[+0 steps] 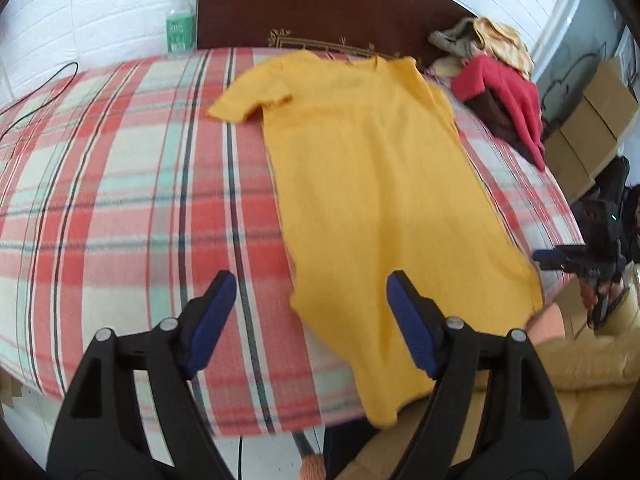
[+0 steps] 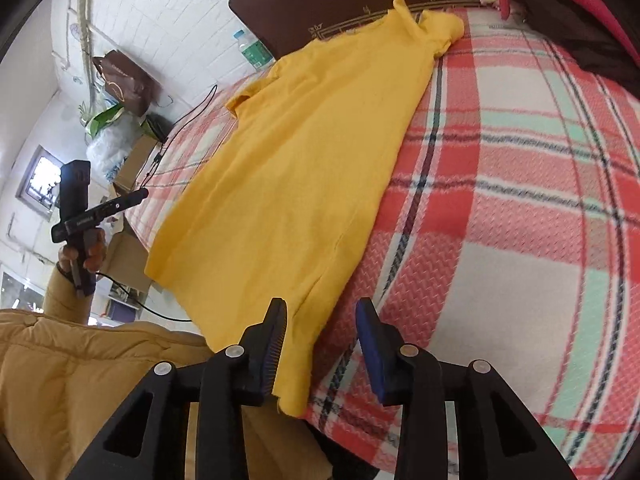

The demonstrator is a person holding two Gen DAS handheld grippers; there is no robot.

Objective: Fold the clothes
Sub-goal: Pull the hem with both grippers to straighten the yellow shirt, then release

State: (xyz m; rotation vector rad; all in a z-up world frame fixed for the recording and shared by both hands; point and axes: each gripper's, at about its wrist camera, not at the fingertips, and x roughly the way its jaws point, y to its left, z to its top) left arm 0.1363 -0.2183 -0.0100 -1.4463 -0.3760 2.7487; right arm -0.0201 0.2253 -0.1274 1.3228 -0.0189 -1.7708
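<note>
A yellow T-shirt lies flat on the plaid bed cover, collar towards the headboard, hem hanging a little over the near edge. It also shows in the right wrist view. My left gripper is open above the hem's left corner, holding nothing. My right gripper is open above the hem's right corner, which lies between its jaws. The right gripper also shows at the bed's right edge in the left wrist view. The left gripper shows at the left in the right wrist view.
A pile of clothes, red, brown and beige, lies at the bed's far right corner. A dark headboard stands behind. A water bottle stands by the white wall. Cardboard boxes are to the right. A black cable crosses the bed's left side.
</note>
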